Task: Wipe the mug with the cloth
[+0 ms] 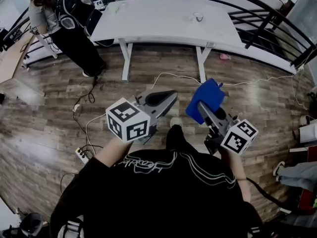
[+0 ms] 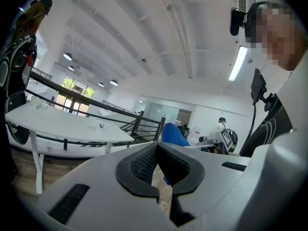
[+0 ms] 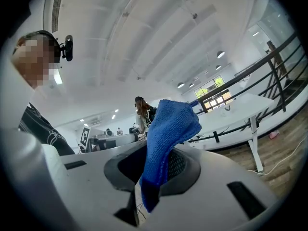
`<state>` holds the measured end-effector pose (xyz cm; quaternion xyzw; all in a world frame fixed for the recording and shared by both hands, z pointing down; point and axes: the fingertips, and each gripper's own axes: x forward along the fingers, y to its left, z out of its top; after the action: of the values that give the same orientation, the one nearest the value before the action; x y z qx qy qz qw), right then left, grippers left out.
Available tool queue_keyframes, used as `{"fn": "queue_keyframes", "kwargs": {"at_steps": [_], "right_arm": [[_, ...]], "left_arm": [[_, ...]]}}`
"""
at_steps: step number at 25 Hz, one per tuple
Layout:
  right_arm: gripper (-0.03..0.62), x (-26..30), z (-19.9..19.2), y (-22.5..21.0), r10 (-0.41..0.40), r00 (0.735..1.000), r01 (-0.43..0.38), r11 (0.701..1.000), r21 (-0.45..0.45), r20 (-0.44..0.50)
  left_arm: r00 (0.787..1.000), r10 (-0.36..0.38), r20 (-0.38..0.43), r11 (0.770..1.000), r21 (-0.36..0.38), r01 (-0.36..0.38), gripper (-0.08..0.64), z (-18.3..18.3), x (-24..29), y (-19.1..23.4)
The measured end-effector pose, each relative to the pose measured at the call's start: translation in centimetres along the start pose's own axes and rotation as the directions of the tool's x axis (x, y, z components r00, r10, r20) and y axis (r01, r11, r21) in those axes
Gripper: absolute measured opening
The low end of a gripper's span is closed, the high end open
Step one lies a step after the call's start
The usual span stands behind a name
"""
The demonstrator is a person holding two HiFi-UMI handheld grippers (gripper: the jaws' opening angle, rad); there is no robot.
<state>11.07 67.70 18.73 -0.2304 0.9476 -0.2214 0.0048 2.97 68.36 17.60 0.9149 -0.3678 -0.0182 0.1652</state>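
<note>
A small clear mug (image 1: pixel 198 18) stands on the far right part of a white table (image 1: pixel 148 24), well ahead of both grippers. In the left gripper view the mug (image 2: pixel 101 126) is tiny on the tabletop, and the right gripper view shows it (image 3: pixel 226 108) just as far off. My left gripper (image 1: pixel 167 97) is held level over the wooden floor, jaws shut with nothing between them (image 2: pixel 157 146). A blue cloth (image 1: pixel 205 100) is pinched in my right gripper (image 1: pixel 201 106), which is shut on it. The cloth (image 3: pixel 168 124) stands up from the closed jaws and droops over.
A person (image 1: pixel 64 26) stands at the table's left end. Cables and a power strip (image 1: pixel 81 155) lie on the floor at left. A dark railing (image 1: pixel 270 14) runs behind the table. A pink object (image 1: pixel 224 57) lies by the right table leg.
</note>
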Motion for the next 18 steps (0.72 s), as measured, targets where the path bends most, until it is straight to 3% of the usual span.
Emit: {"fn": "queue_keyframes", "kwargs": {"at_steps": [9,18], "right_arm": [[0.051,9.0,0.4,-11.9,0.055,0.998,-0.052,0.995,0.082,-0.033],[0.051,23.8,6.6,-34.3,0.039,0.996,-0.024,0.981,0.192,-0.076]], "left_arm": [[0.996,0.065,-0.058,0.996,-0.053,-0.068,0.006,-1.1,7.2,12.0],[0.983,0.109,-0.15,0.978,-0.158,-0.133,0.006,1.1,23.3,34.0]]}}
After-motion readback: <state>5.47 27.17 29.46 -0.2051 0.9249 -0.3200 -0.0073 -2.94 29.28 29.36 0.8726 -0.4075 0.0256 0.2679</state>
